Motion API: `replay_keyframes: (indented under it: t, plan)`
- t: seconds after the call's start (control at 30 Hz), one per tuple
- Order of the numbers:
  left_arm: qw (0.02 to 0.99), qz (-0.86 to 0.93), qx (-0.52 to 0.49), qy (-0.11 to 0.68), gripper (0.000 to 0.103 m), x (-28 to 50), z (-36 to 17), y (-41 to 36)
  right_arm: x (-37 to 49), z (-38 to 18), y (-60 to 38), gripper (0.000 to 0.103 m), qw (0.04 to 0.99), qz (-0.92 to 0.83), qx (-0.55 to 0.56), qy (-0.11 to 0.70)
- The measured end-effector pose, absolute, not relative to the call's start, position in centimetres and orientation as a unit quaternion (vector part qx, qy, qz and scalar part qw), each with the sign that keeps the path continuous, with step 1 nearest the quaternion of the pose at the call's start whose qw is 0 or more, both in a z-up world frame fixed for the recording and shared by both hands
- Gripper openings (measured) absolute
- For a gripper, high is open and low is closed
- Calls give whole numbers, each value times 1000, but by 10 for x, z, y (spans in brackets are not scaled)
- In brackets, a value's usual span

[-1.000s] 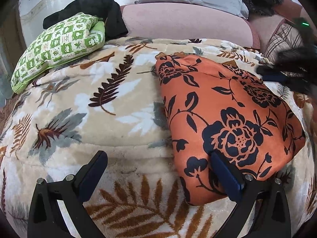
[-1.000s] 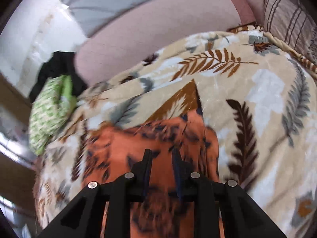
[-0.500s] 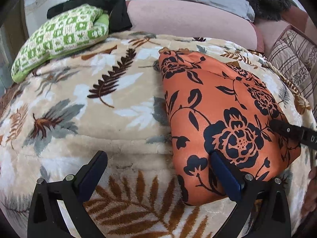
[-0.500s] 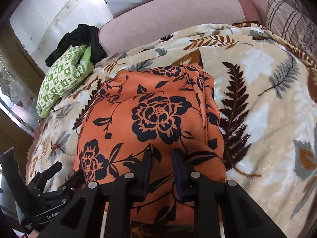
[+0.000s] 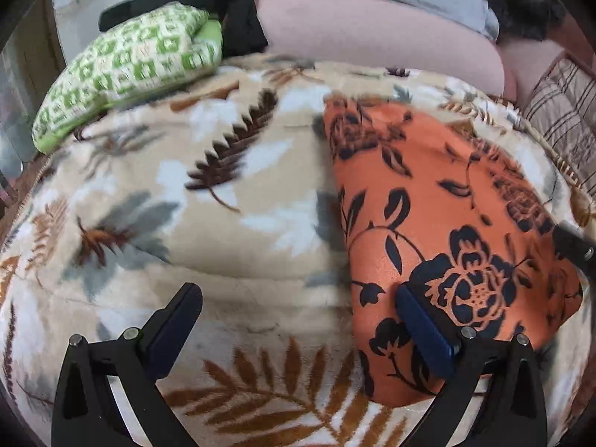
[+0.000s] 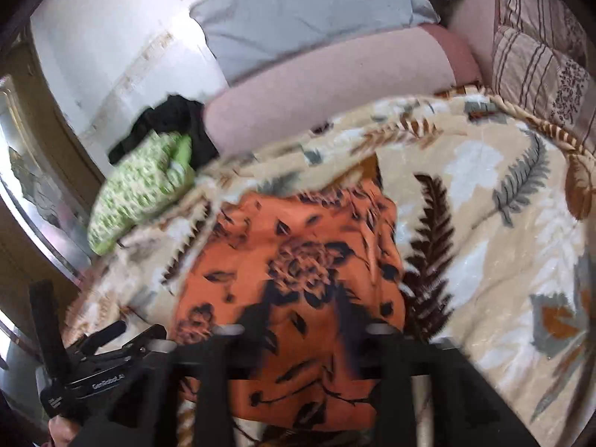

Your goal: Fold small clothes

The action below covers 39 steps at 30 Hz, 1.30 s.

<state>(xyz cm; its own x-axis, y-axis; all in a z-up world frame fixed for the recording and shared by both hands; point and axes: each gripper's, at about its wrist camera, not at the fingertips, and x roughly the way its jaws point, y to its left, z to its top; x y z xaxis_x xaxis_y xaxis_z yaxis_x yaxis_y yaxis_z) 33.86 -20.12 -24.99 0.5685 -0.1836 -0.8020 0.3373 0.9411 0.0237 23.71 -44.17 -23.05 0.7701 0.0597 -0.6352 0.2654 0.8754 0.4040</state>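
Observation:
An orange garment with black flowers lies folded flat on the leaf-patterned blanket. My left gripper hovers open at its near left corner. One of its fingers is over the cloth edge, the other over bare blanket. In the right wrist view the orange garment spreads ahead of my right gripper, which is blurred. Its jaws are opening above the near part of the cloth, and no fold is pinched between them. The left gripper shows at the lower left there.
A green checked cushion and a black garment lie at the far left. A pink bolster and grey pillow line the back. Striped cushions stand at the right.
The right gripper swept back across the orange garment toward its near edge and its jaws have spread apart. The garment now lies flat. The left gripper has stayed open in place.

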Motion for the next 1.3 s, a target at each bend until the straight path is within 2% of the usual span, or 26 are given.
replay_keyframes:
  t: [0.1, 0.13, 0.37, 0.47, 0.5, 0.57, 0.6, 0.63, 0.67, 0.73, 0.9, 1.17, 1.3]
  plan:
    - [887, -140, 95, 430, 103, 336, -248, -205, 255, -275, -450, 85, 856, -64, 286, 426]
    - [887, -139, 104, 427, 103, 335, -245, -206, 254, -279, -453, 83, 853, -65, 299, 423]
    - [897, -158, 97, 401, 103, 327, -227, -211, 222, -225, -461, 84, 912, -78, 277, 293]
    - [903, -146, 106, 390, 103, 326, -224, -213, 217, -212, -460, 83, 923, -73, 269, 263]
    - [904, -143, 106, 388, 103, 327, -222, -213, 215, -207, -456, 81, 928, -58, 269, 251]
    - [907, -138, 100, 385, 103, 328, -220, -212, 217, -199, -446, 61, 935, -28, 260, 240]
    - [908, -135, 96, 384, 103, 329, -219, -211, 218, -197, -443, 55, 935, -22, 258, 241]
    - [909, -133, 94, 384, 103, 330, -220, -210, 219, -198, -440, 41, 934, -16, 260, 244]
    - [909, -132, 93, 384, 103, 330, -220, -210, 223, -202, -439, 35, 929, -10, 270, 252]
    - [910, -127, 95, 383, 103, 332, -222, -210, 230, -212, -442, 31, 918, -8, 284, 276]
    - [901, -127, 97, 403, 103, 338, -232, -213, 256, -264, -450, 28, 868, -14, 308, 389]
    - [896, -130, 89, 415, 103, 343, -237, -214, 259, -255, -432, 30, 893, -28, 239, 381]
    - [896, -130, 87, 415, 103, 343, -238, -214, 251, -244, -438, 30, 899, -23, 253, 358]
